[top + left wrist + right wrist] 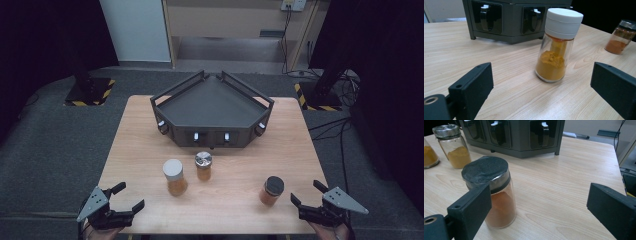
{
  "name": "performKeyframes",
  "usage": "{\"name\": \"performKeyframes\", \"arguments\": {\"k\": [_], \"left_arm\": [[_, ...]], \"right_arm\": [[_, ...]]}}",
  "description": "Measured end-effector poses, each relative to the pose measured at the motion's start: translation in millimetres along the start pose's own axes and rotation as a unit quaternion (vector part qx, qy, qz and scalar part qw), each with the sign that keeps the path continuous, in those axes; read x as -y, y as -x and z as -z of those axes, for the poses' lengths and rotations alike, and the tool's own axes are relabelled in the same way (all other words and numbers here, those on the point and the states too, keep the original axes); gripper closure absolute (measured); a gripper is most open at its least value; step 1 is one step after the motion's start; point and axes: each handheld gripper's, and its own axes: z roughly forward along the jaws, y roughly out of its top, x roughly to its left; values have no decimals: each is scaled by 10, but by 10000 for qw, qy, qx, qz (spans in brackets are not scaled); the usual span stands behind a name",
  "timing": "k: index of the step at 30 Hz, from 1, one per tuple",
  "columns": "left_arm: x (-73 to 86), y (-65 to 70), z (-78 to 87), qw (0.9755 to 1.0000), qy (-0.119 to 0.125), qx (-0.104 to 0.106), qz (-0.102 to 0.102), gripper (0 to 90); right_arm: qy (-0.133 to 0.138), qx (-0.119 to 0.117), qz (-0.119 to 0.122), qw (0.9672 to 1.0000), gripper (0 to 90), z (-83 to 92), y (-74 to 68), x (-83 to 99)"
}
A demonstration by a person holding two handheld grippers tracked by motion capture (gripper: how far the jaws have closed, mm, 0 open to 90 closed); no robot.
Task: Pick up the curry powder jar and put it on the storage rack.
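Three glass spice jars stand on the wooden table (300, 150). Nearest my left gripper (131, 196) is a white-lidded jar (174, 176) of yellow powder. A silver-lidded jar (203, 165) sits in the middle and a black-lidded jar (271, 190) of orange powder at the right. In the left gripper view the white-lidded jar (556, 47) stands upright ahead of the open left gripper (541, 68), not between its jaws. My right gripper (306, 192) is open too. In the right gripper view the black-lidded jar (496, 195) stands just past the left jaw of the right gripper (539, 190), untouched.
A dark grey corner-shaped rack (212, 100) with several front slots stands at the back middle of the table. The same rack (519, 17) rises behind the jars in both gripper views. Bare wood lies between the jars and the front edge. Cables and stand bases sit on the floor beyond.
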Motion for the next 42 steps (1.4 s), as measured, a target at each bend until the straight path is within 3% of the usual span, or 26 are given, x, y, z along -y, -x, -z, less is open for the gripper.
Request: {"name": "performKeyframes", "arguments": {"k": [18, 34, 42], "left_arm": [[-153, 68, 25, 9999, -72, -91, -47, 34], [-484, 26, -55, 9997, -202, 31, -129, 35], [-620, -34, -139, 9992, -307, 187, -166, 32]], "right_arm": [[-8, -52, -19, 10000, 59, -8, 17, 2], [3, -59, -44, 10000, 61, -8, 24, 7], [-1, -61, -38, 10000, 62, -5, 23, 6]]}}
